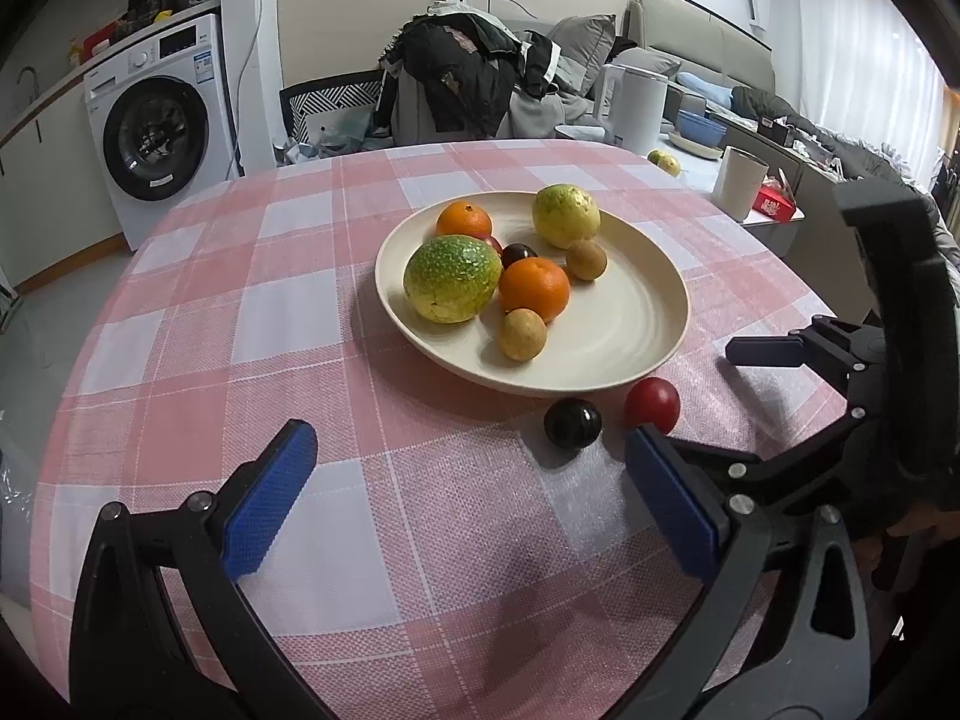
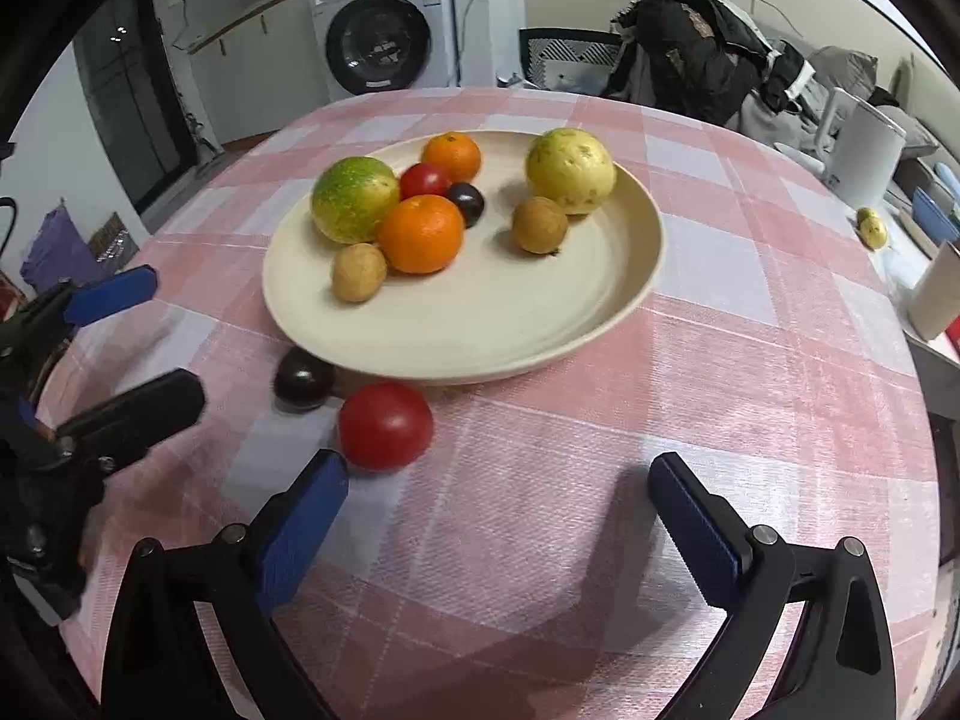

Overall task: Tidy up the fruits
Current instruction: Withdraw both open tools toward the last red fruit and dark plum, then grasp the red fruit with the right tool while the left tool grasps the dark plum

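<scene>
A cream plate (image 1: 624, 324) (image 2: 510, 324) on the pink checked tablecloth holds two oranges (image 1: 534, 288) (image 2: 421, 233), two large green-yellow fruits (image 1: 451, 278) (image 2: 354, 199), two small brown fruits, a red one and a dark one. A red tomato (image 1: 652, 405) (image 2: 384, 425) and a dark round fruit (image 1: 572, 423) (image 2: 303, 381) lie on the cloth by the plate's near rim. My left gripper (image 1: 468, 498) is open and empty, just short of them. My right gripper (image 2: 498, 516) is open and empty, its left finger close to the tomato.
A white kettle (image 1: 636, 99) (image 2: 864, 147), a white cup (image 1: 741, 183), a blue bowl and a yellow fruit (image 2: 873, 228) stand on a side surface to the right. A chair piled with clothes (image 1: 462, 78) is behind the table, a washing machine (image 1: 159, 120) at far left.
</scene>
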Available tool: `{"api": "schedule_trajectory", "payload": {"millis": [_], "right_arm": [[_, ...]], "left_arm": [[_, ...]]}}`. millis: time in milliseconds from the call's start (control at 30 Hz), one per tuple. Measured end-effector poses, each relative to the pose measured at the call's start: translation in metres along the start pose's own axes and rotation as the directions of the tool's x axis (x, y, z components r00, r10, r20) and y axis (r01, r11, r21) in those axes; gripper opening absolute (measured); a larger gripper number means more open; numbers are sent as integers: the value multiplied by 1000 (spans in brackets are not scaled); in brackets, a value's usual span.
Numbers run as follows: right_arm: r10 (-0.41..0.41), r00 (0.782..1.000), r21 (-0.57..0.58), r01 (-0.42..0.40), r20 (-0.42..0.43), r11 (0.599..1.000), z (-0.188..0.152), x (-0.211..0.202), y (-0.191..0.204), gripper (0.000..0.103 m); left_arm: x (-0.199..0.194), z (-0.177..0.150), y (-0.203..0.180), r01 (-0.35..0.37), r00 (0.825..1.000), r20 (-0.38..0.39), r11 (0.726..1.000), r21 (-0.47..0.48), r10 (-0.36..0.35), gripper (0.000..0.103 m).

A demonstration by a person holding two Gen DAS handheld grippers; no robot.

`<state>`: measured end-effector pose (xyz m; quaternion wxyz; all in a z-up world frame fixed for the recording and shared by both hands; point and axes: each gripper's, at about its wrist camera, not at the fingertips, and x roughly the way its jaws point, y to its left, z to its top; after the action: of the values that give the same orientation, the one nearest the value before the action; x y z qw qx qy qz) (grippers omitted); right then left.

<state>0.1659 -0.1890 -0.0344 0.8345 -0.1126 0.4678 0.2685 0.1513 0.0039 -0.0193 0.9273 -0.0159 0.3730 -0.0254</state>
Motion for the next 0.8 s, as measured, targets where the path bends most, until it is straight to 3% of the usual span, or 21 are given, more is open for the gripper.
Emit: {"api": "schedule_trajectory", "payload": {"millis": [133, 200, 800], "right_arm": [[30, 999, -31, -29, 20, 999, 1, -2, 12, 94], [63, 998, -37, -62, 21, 997, 2, -2, 16, 77], [167, 984, -30, -166, 53, 986, 1, -10, 22, 41]], "left_arm": [[0, 0, 0, -1, 1000, 0, 1000, -1, 1, 103], [-1, 0, 0, -2, 1000, -1, 1000, -2, 2, 103], [-1, 0, 4, -4, 1000, -2, 1000, -10, 4, 103]]}}
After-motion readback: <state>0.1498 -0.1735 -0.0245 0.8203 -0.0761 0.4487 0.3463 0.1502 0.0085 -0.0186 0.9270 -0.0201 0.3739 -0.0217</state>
